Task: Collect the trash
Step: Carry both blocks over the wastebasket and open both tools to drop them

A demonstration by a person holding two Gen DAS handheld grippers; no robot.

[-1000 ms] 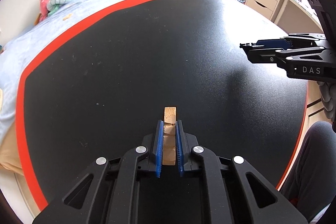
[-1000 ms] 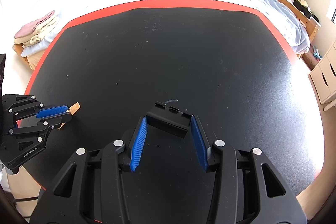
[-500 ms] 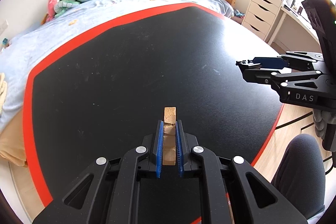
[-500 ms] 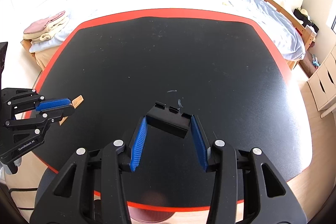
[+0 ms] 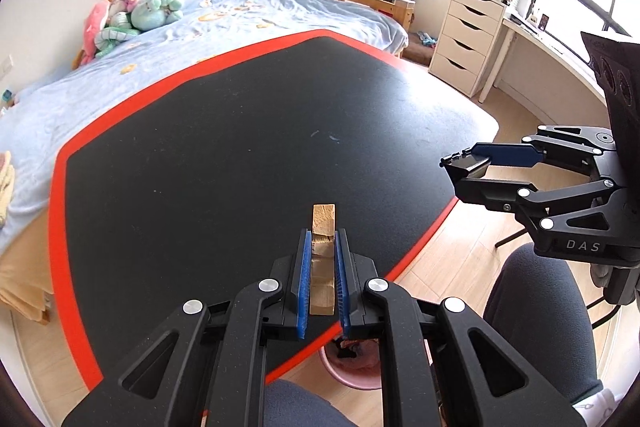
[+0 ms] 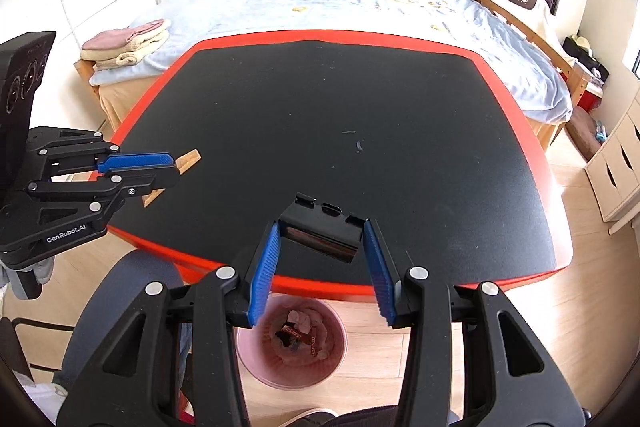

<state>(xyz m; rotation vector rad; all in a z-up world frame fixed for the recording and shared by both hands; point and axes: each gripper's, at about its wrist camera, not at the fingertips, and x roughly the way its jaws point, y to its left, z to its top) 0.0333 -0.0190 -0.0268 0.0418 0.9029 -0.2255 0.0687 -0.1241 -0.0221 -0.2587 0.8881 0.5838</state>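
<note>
- Trash here is two pieces: a pale tan wooden strip with rough broken edges (image 5: 322,259), low in the centre of the left wrist view, and a flat black rectangular plastic piece with a notched top edge (image 6: 320,233), at lower centre of the right wrist view.
- Left gripper (image 5: 322,277) pinches the wooden strip between its blue pads along the strip's length, the far end poking out past the fingertips; it looks light, stiff and splintery, so a flat-sided hold suits it.
- Right gripper (image 6: 323,267) clamps the black piece by its two short ends; it seems light, rigid and smooth, liable to slip if the squeeze eases.
- Both are held in the air, over the near red edge of the black table with red border (image 6: 400,99).
- Pink round plastic bin (image 6: 256,359), already holding wrappers, stands on the wooden floor at the bottom centre of the right view, under the right gripper.
</note>
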